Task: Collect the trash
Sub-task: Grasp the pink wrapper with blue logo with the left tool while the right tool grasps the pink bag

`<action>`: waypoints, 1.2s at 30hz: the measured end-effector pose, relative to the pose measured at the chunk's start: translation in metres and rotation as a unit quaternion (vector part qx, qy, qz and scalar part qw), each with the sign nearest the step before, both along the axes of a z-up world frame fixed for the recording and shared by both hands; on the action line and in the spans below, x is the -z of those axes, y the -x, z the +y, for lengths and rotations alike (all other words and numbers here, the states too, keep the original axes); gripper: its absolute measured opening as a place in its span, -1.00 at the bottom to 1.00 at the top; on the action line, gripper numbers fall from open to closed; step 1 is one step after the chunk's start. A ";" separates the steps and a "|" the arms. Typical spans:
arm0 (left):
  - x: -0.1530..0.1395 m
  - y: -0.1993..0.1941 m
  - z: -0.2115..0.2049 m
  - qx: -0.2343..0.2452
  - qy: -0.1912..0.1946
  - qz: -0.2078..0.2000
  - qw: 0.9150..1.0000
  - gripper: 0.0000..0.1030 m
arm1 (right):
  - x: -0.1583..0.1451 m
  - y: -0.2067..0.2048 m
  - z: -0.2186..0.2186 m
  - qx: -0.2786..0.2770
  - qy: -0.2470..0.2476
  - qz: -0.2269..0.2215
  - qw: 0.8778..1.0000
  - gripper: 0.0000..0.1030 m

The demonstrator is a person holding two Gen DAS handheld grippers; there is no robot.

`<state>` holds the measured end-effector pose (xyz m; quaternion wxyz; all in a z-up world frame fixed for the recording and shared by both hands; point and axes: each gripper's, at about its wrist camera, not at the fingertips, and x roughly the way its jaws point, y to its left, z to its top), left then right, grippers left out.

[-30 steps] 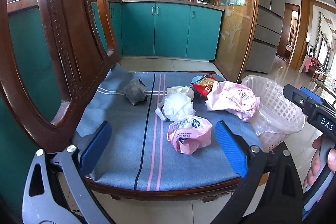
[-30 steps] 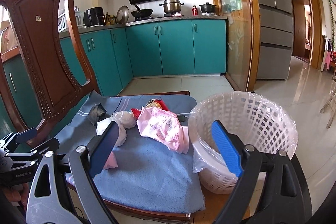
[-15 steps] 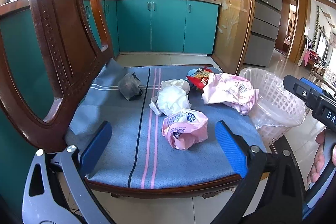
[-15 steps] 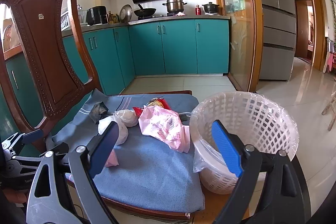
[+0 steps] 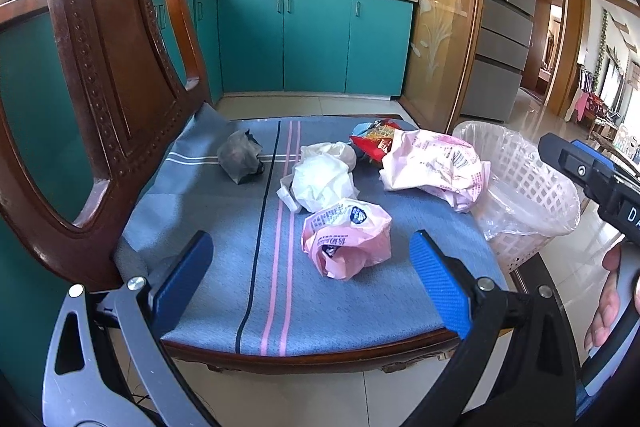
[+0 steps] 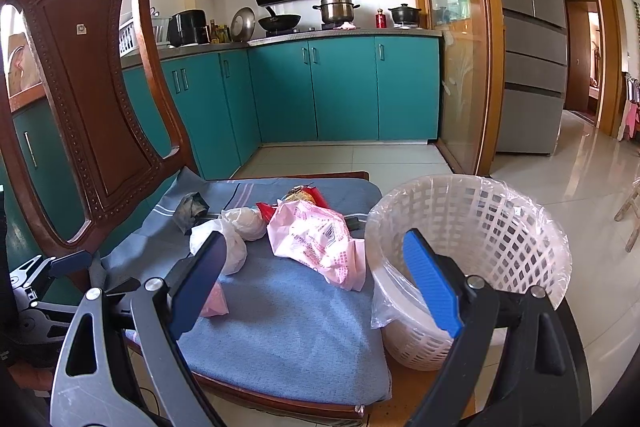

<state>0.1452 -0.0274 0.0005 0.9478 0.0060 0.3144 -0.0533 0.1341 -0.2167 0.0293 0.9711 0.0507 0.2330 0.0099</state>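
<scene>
Trash lies on a blue seat cushion [image 5: 224, 227]: a small crumpled pink bag [image 5: 346, 239], a white bag [image 5: 322, 181], a grey wad [image 5: 240, 161], a red snack wrapper [image 5: 374, 139] and a large pink bag [image 5: 434, 163]. A white lattice basket [image 6: 476, 251] lined with clear plastic stands at the cushion's right end. My left gripper [image 5: 310, 279] is open and empty, just short of the small pink bag. My right gripper [image 6: 316, 279] is open and empty, in front of the large pink bag [image 6: 316, 239] and the basket.
The carved wooden chair back [image 5: 116, 67] rises at the left. Teal kitchen cabinets [image 6: 340, 87] and a tiled floor [image 6: 560, 167] lie beyond. A fridge [image 6: 532, 47] stands at the right. The right gripper's body and the hand holding it [image 5: 608, 303] show at the left wrist view's right edge.
My left gripper has come slightly nearer to the cushion and the small pink bag. My right gripper has shifted only a little. The trash has not moved.
</scene>
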 end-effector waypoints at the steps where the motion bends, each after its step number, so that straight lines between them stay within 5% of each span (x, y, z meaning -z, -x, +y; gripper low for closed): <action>1: 0.000 0.000 0.000 0.001 0.000 0.001 1.000 0.91 | 0.000 0.000 0.000 0.000 0.000 0.000 1.000 0.71; 10: 0.012 -0.008 -0.009 0.005 0.007 0.021 1.000 0.91 | -0.001 -0.001 0.001 -0.003 -0.004 0.001 1.000 0.71; 24: 0.059 -0.072 -0.035 -0.040 0.020 0.094 0.995 0.90 | 0.017 -0.037 -0.004 -0.010 0.027 0.030 0.999 0.71; 27: 0.070 -0.083 -0.033 -0.050 0.027 0.116 0.992 0.75 | 0.028 -0.062 -0.003 -0.019 0.042 0.048 0.998 0.71; 30: 0.079 -0.087 -0.027 -0.041 0.043 0.140 0.988 0.36 | 0.038 -0.085 -0.005 -0.019 0.043 0.065 0.997 0.70; 33: 0.076 -0.081 -0.023 -0.035 0.035 0.132 0.990 0.15 | 0.046 -0.106 -0.007 -0.026 0.036 0.074 0.996 0.69; 36: 0.063 -0.071 -0.014 -0.028 0.047 0.113 0.992 0.08 | 0.056 -0.119 -0.005 -0.040 0.037 0.098 0.994 0.33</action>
